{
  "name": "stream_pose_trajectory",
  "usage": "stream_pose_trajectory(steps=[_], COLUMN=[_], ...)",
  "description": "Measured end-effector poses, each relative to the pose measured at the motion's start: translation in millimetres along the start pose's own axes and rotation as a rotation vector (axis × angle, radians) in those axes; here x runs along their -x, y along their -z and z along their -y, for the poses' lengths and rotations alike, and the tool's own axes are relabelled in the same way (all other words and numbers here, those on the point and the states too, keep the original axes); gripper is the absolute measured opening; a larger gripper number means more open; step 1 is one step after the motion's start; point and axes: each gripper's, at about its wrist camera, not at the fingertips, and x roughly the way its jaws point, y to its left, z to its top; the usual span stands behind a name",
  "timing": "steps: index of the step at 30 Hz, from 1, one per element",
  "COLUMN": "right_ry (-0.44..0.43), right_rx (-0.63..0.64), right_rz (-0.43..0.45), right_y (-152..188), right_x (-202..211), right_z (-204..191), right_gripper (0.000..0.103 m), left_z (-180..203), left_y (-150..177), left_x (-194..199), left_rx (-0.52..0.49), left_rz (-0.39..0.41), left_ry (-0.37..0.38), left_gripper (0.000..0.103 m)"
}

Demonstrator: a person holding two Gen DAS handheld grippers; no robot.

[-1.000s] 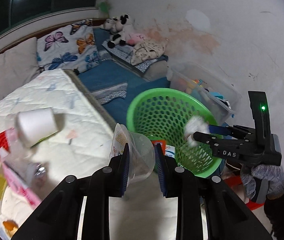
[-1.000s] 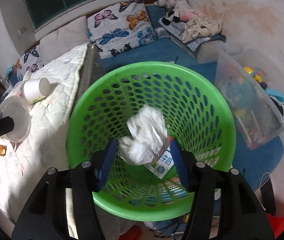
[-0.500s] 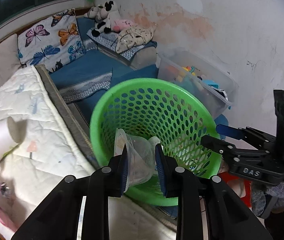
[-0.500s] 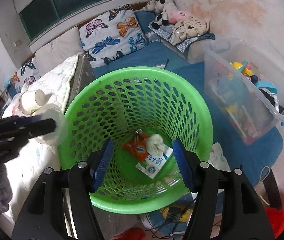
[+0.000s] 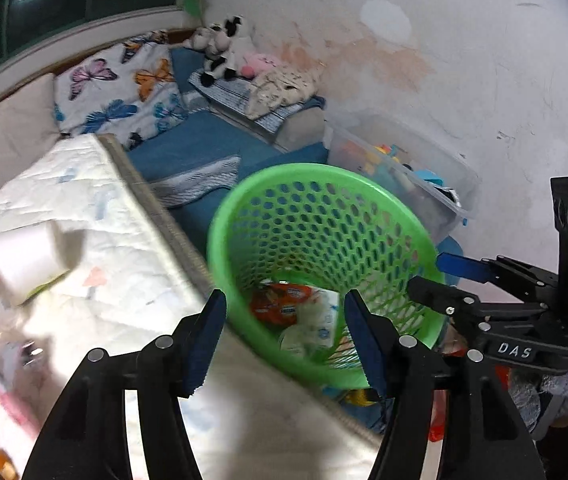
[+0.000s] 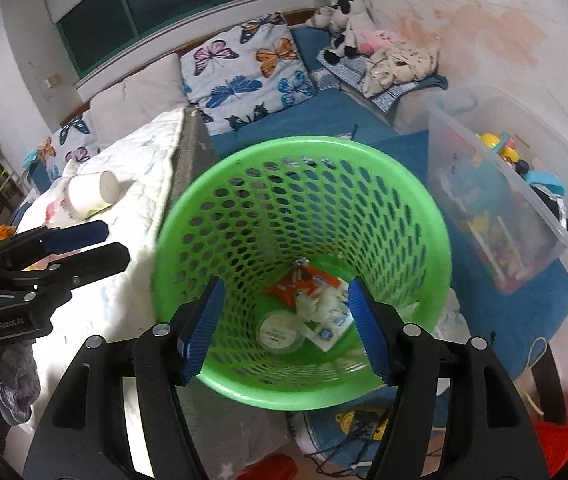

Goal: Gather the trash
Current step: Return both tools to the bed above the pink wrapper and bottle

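Right wrist view: my white quilted mattress (image 6: 140, 152) fills the left side, green mesh basket (image 6: 304, 160) just beside its edge. Clear toy bin (image 6: 524, 168) stands right of the basket. Both tools over the rim, nothing between the pads: left gripper (image 5: 284, 336) jaws opening, right gripper (image 6: 284, 320) jaws opening too. Clear plastic cup (image 6: 280, 332) lies on the basket floor beside an orange wrapper (image 6: 304, 280) and crumpled tissue (image 6: 320, 300).

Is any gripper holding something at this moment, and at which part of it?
Nothing is held. The left gripper and right gripper are both opening with nothing between the jaws; the plastic cup lies in the green basket.
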Motion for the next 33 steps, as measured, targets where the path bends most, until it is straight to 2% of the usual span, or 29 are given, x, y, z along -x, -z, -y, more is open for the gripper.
stream_pose_trajectory(steps=[9, 22, 28, 30, 33], right_ry=[-0.074, -0.206, -0.260, -0.281, -0.317], right_rx=[0.080, 0.231, 0.297, 0.317, 0.329], right_rz=[-0.012, -0.045, -0.075, -0.089, -0.119], right_y=[-1.6, -11.2, -15.7, -18.7, -19.9], right_x=[-7.6, -27.0, -43.6, -51.7, -66.5], right_z=[-57.8, -166.8, -217.2, -234.0, -255.9], right_gripper=[0.067, 0.069, 0.071, 0.073, 0.075], left_z=[-56.7, -188.5, -241.3, -252.6, -269.7], left_y=[31.2, 70.1, 82.8, 85.3, 87.3], left_x=[55.3, 117.8, 127.3, 126.6, 121.6], left_rx=[0.064, 0.159, 0.177, 0.178, 0.172], left_rz=[0.057, 0.060, 0.022, 0.011, -0.013], left_ry=[-0.155, -0.403, -0.460, -0.451, -0.442], left_gripper=[0.059, 0.059, 0.063, 0.068, 0.069])
